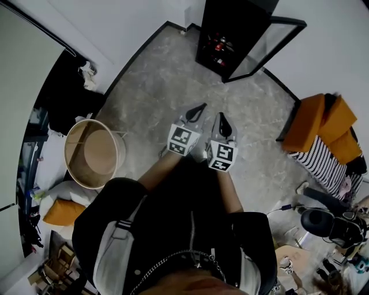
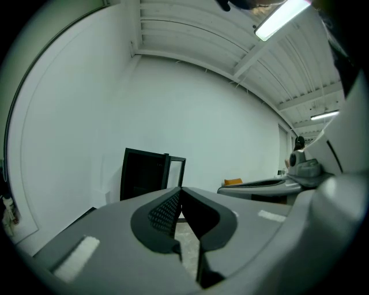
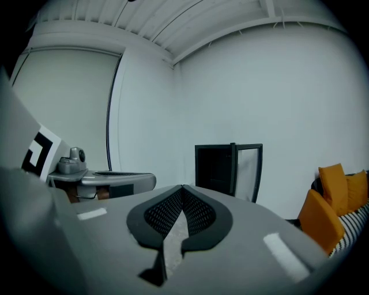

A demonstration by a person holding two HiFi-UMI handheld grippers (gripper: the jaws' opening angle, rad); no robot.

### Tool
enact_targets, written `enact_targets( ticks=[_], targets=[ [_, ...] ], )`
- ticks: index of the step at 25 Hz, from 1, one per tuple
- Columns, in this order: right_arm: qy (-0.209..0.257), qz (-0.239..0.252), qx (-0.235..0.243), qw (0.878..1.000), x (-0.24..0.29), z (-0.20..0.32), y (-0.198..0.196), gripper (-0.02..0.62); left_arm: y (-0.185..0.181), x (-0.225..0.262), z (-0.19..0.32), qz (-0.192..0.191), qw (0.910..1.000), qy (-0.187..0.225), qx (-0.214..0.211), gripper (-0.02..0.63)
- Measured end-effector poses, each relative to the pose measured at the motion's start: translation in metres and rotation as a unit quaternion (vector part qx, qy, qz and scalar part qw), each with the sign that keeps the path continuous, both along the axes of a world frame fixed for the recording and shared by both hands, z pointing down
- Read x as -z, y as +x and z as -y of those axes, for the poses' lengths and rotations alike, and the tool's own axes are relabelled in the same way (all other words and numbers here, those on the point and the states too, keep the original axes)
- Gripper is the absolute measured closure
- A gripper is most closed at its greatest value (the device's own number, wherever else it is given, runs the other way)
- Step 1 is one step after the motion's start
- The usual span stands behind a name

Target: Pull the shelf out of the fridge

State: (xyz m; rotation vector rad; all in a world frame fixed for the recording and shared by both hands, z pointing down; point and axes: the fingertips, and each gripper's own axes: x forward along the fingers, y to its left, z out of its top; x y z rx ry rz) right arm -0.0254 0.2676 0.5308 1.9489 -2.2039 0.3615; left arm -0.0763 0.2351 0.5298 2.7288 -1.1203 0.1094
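Left tool (image 2: 180, 191) pressed together, empty | right tool (image 3: 183, 188) pressed together, empty | fridge (image 1: 226, 30) well apart, door (image 1: 263, 48) open

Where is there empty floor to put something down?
The grey floor between the open fridge, the round basket and the orange cushions is bare. It is crowded on the right, around the black gear and cables.

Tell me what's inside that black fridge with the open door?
The fridge shows a few small reddish items low down; everything else inside is hidden in darkness.
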Motion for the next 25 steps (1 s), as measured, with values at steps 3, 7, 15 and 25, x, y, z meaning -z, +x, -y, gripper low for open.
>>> enact_targets(
  ticks=[3,7,15,25],
  targets=[
    [-0.003,-0.004,-0.008,1.000,0.001,-0.005,-0.001,0.594,-0.001,0.001,-0.003,-0.003,1.0000,-0.004,-0.004,0.597],
    [-0.001,-0.013,-0.013,1.000,0.004,-0.008,-0.002,0.594,-0.003,0.003,-0.007,-0.006,1.0000,-0.003,-0.006,0.597],
    [-0.004,-0.030,0.011,0.999,0.009,-0.001,-0.010,0.594,-0.014,0.009,0.000,-0.016,0.9997,0.009,0.016,0.597],
    [-0.004,-0.031,0.032,0.999,0.007,0.005,-0.019,0.594,-0.019,0.011,0.006,-0.017,0.9992,0.012,0.033,0.597]
  ],
)
